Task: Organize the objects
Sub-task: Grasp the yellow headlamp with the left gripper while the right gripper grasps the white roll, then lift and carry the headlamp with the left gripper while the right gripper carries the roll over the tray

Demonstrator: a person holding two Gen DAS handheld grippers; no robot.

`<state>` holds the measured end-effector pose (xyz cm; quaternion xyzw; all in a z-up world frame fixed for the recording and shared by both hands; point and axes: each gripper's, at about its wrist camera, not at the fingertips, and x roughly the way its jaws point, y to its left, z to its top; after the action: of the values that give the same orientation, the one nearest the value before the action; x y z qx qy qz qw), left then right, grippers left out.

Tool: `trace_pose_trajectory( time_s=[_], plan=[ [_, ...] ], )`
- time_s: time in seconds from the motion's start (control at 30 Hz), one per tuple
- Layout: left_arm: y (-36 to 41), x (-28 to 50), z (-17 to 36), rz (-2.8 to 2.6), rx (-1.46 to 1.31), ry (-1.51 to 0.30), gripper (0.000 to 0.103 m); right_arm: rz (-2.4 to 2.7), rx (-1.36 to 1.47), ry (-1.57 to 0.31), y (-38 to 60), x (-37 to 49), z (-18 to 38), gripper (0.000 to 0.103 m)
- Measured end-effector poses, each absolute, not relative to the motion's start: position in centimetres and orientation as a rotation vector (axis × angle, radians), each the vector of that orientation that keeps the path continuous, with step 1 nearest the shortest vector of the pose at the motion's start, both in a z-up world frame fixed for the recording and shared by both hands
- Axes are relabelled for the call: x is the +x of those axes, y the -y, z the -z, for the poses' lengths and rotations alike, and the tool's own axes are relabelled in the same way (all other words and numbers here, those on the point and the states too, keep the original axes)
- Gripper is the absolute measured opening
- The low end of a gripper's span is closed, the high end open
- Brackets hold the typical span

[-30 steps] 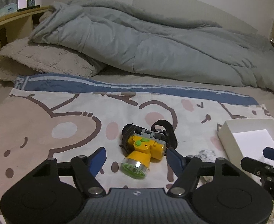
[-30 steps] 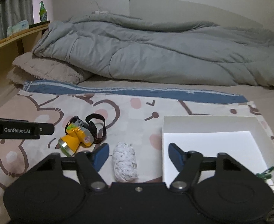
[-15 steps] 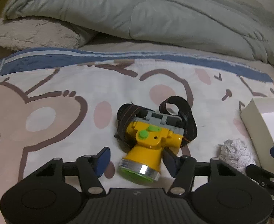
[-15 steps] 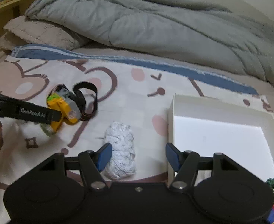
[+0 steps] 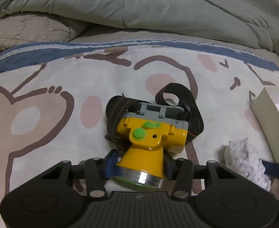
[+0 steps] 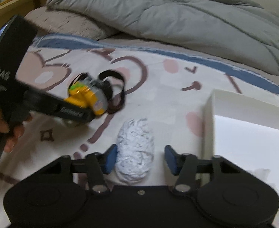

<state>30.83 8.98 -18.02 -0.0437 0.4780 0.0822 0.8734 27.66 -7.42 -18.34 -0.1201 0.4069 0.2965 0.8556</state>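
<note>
While the left hand-held gripper (image 5: 139,166) pinches the headlamp (image 5: 148,138) cone on the bed, its jaws having just been closing, the right hand-held gripper (image 6: 140,157), also narrowing, brackets the white wad (image 6: 134,150) without full contact; the tapered cone may slip

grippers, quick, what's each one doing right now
Left gripper: jaws just closing, pads pressed on the yellow headlamp.
Right gripper: jaws just closing around the white yarn ball, gap still on one side, not gripped yet.
</note>
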Motion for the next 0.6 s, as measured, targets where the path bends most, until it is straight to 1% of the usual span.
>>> trace_pose_trajectory(
  time_s=[0.23,0.6],
  plan=[
    [-9.0,29.4,16.7,-0.197,-0.141,-0.983,0.05,-0.616,-0.271,-0.833,7.3,26.6,17.6,0.037],
    [-8.2,24.2,10.4,-0.227,-0.128,-0.871,0.05,-0.572,-0.208,-0.743,9.3,24.1,13.0,0.037]
  ],
)
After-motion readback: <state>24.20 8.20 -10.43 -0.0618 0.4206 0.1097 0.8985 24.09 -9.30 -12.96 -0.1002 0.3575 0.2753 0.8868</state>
